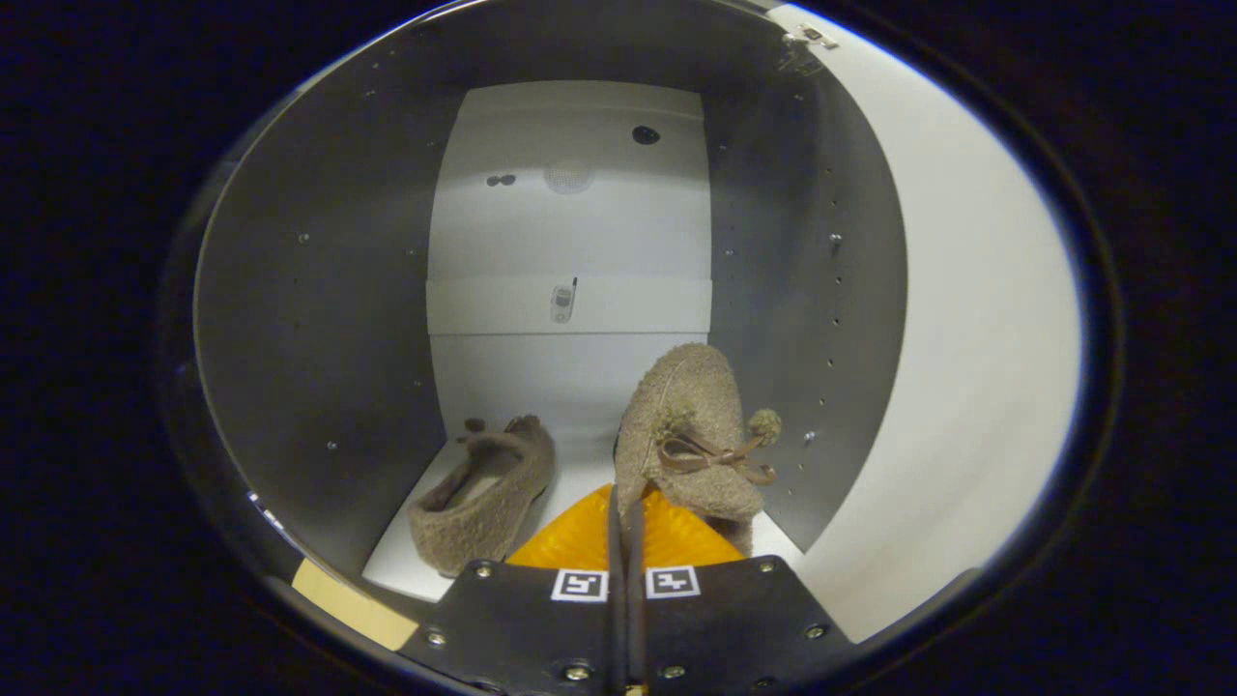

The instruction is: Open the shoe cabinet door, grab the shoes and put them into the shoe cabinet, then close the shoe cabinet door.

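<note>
Nearest the camera, the gripper (626, 527) has its two fingers pressed almost together, pinching the edge of a tan fuzzy slipper (688, 435) with a brown bow and a pompom. That slipper hangs toe-up from the fingertips, inside the open shoe cabinet (319, 319), close to the cabinet's right side wall (807, 290).

Left of the held slipper, its mate, a second tan slipper (488, 503), already lies on the cabinet's white floor (580, 478), opening upward and toe pointing deeper in. Beyond both slippers stands the cabinet's white back panel (570, 242), crossed by a horizontal rail. To the right of the held slipper, past the side wall, the white cabinet door (966, 367) stands swung open.

By my reading, the step in hand is placing the second slipper; door opening and the first slipper look done. The next move calls for lowering the held slipper onto the floor beside its mate, spreading the fingers, backing out clear of the side wall, then swinging the door shut.
</note>
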